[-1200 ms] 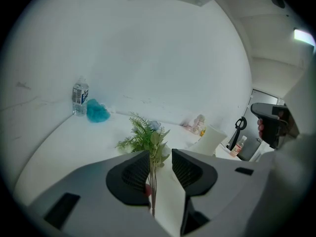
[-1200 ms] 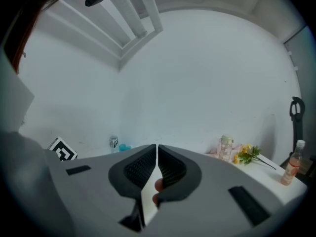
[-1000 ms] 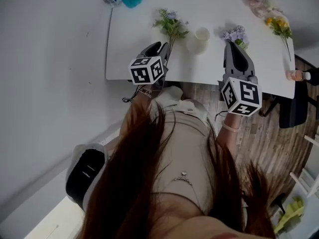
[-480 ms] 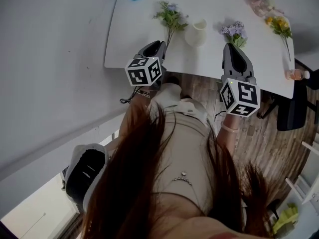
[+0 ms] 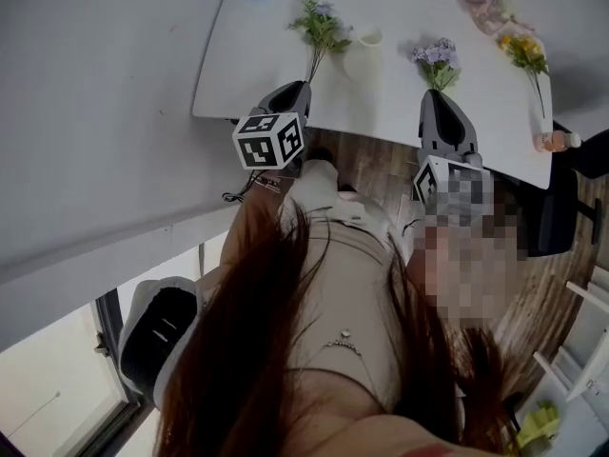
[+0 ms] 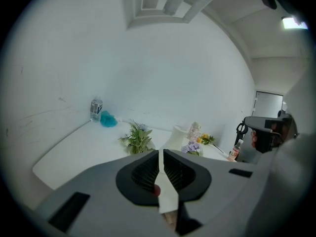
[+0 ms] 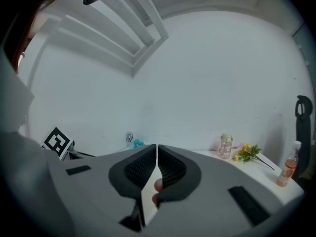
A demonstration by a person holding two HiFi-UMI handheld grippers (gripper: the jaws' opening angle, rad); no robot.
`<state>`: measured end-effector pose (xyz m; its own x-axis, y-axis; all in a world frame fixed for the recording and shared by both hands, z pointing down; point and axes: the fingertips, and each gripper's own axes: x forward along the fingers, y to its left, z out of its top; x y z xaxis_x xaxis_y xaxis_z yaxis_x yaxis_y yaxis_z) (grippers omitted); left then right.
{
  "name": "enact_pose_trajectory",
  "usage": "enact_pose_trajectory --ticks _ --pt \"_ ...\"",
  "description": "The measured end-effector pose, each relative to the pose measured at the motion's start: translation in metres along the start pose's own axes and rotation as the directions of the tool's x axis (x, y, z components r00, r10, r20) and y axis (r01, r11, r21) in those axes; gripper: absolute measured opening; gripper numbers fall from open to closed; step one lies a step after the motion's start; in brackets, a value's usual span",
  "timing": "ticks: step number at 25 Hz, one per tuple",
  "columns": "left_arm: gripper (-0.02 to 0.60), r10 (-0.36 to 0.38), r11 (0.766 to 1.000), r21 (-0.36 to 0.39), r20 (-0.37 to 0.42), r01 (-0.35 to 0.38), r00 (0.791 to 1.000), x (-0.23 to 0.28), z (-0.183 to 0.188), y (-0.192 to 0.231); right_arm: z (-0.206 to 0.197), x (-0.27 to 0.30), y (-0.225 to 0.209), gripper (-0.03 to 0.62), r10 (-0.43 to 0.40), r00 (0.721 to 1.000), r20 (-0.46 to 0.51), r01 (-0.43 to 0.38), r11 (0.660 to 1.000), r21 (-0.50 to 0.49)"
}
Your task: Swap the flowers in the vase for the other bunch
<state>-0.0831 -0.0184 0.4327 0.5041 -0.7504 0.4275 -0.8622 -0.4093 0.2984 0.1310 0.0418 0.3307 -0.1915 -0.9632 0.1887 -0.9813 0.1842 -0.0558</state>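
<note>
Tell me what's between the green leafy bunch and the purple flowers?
The white vase stands between the green bunch and the purple flowers; the head view shows it.

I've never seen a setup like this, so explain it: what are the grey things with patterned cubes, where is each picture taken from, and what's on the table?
A person holds a grasping tool in each hand; the cubes are part of them. One picture looks down from a camera on the person's head: left tool, right tool. The other two look along each tool's own jaws. On the white table lie a green leafy bunch, a purple bunch and yellow flowers, with a white vase that looks empty. Nothing is held: the right tool is shut, and the left tool's jaws have just been closing on nothing.
</note>
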Motion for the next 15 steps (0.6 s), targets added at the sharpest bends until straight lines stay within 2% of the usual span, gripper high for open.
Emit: enact_pose_trajectory --ticks 15 --pt "0.018 -0.005 1.0 0.019 0.051 0.004 0.999 -0.048 -0.005 -0.04 -0.01 -0.039 0.007 0.034 0.043 0.999 -0.002 -0.043 0.998 -0.034"
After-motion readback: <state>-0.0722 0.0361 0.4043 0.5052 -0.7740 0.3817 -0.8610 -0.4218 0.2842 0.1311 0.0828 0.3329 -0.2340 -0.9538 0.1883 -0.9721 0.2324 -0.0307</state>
